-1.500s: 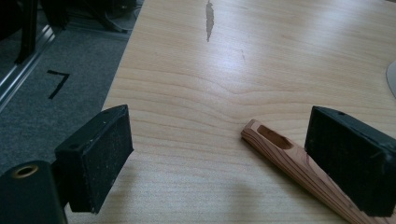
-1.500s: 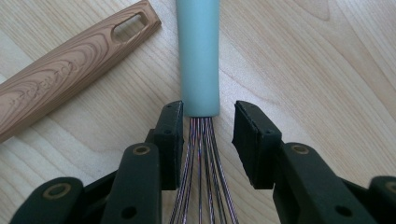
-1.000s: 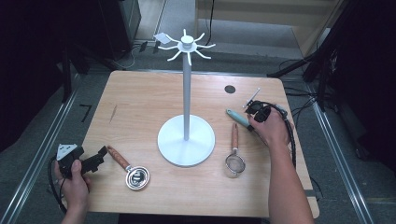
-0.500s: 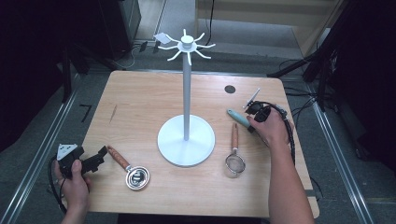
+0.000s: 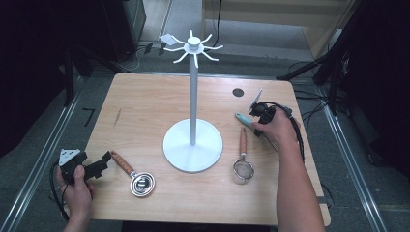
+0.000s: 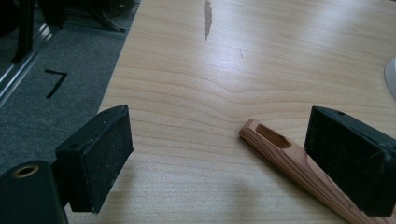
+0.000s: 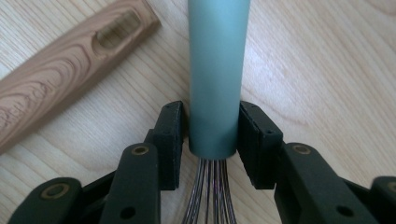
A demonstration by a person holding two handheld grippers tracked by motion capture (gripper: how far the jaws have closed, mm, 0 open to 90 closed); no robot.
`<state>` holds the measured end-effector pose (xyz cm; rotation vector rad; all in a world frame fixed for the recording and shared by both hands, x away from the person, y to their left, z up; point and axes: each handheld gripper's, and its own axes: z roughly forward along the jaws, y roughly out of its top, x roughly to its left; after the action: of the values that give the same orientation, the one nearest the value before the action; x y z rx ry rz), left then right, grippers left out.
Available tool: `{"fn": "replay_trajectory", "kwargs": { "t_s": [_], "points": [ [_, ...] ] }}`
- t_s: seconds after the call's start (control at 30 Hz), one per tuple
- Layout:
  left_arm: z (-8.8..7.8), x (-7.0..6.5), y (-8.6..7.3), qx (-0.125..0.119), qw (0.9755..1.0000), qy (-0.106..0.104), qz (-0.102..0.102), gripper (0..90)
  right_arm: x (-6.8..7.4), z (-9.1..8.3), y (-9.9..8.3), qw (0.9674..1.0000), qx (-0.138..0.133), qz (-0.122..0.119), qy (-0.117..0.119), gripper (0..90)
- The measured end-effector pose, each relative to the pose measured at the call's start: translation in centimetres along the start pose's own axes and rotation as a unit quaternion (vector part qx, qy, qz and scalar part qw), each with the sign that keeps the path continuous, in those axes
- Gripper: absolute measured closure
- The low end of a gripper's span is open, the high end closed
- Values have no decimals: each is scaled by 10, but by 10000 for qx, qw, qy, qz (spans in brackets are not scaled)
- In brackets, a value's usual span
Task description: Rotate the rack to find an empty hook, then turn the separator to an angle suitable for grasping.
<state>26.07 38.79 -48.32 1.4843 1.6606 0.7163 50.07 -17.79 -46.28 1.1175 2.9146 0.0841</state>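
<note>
My right gripper [image 7: 210, 135] has its jaws on either side of the teal handle of a whisk [image 7: 217, 70], the pads at the handle's base just above the wires; the jaws have just been opening and I cannot tell whether they press. The whisk lies at the table's [image 5: 145, 106] right side, beside a wooden-handled strainer [image 5: 242, 164]. My left gripper [image 6: 229, 158] stands wide, around the wooden handle of a measuring cup [image 5: 138, 179]
</note>
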Motion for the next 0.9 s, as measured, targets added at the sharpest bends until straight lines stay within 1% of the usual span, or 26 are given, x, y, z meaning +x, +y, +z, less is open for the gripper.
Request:
{"fn": "replay_trajectory", "kwargs": {
  "t_s": [0.1, 0.17, 0.23, 0.3, 0.33, 0.43, 0.67, 0.7, 0.73, 0.77, 0.8, 0.83, 0.9],
  "points": [
    [0, 0, 0, 5, 10000, 4, 0, 80, 1, 0, 3, 10000, -1, 15, -3, 646],
    [0, 0, 0, 3, 10000, 6, -2, 80, 2, 0, 2, 10000, -34, 49, 10, 677],
    [0, 0, 0, 10, 10000, 7, 4, 80, 2, 0, 2, 9999, -45, 130, 33, 677],
    [0, 0, 0, 14, 10000, 9, 0, 80, 1, 0, 2, 9999, -55, 120, 36, 680],
    [0, 0, 0, 18, 10000, 12, 1, 80, 1, 0, 2, 9998, -32, 172, 45, 682],
    [0, 0, 0, 17, 10000, 14, -1, 80, 1, 0, 5, 9997, 57, 217, 38, 692],
    [0, 0, 0, 39, 10000, -13, 5, 80, 1, -1, 7, 9995, 156, 277, 24, 707],
    [-1, 0, -1, 42, 10000, -9, 0, 80, 1, 0, 7, 9994, 145, 323, 38, 708],
    [-1, 1, -1, 40, 10000, -21, -16, 80, 0, 0, 7, 9992, 210, 347, 1, 708],
    [-1, 1, 0, 41, 10000, -12, -25, 80, 0, 0, 8, 9988, 245, 430, 15, 709],
    [-1, 1, 0, 48, 10000, -15, -14, 80, 1, 0, 8, 9987, 204, 468, 15, 710],
    [-1, 0, 0, 45, 10000, -4, -3, 80, 1, -1, 8, 9987, 226, 448, -41, 710],
    [-1, 0, 0, 45, 10000, -7, -1, 79, 3, -1, 6, 9987, 187, 470, -54, 710]
  ]
}}
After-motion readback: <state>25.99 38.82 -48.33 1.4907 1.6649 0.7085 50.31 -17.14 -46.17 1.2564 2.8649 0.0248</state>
